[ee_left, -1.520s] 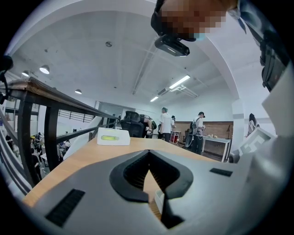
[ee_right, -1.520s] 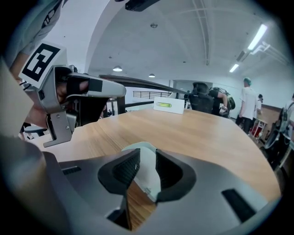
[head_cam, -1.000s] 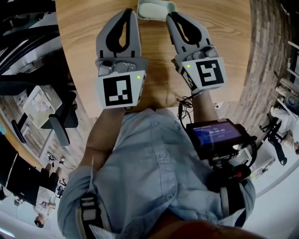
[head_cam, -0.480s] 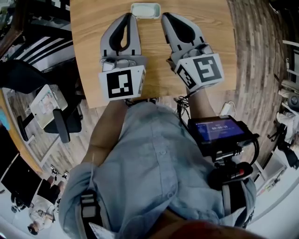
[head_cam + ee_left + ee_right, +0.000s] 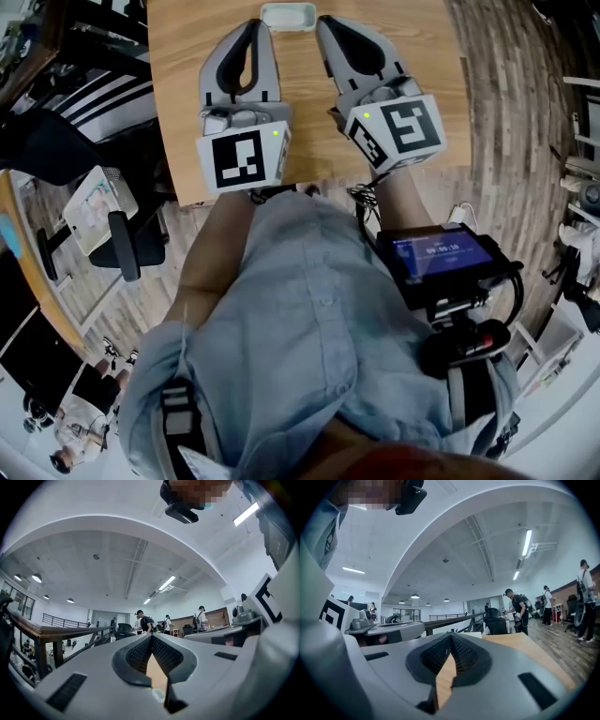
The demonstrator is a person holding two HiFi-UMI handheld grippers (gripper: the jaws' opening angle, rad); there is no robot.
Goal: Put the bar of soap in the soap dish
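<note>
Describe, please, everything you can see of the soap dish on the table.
The soap dish is a small, pale, rounded rectangle with a raised rim and a lighter hollow, plastic by its look. It lies flat and upright on the wooden table, at the top edge of the head view, between the tips of the left gripper and the right gripper. Its contents are too small to make out.

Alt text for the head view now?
The left tool and right tool, both shut and empty, lie over a wooden table, their tips flanking a small white soap dish at the frame's top. The person's blue shirt fills the lower half.
</note>
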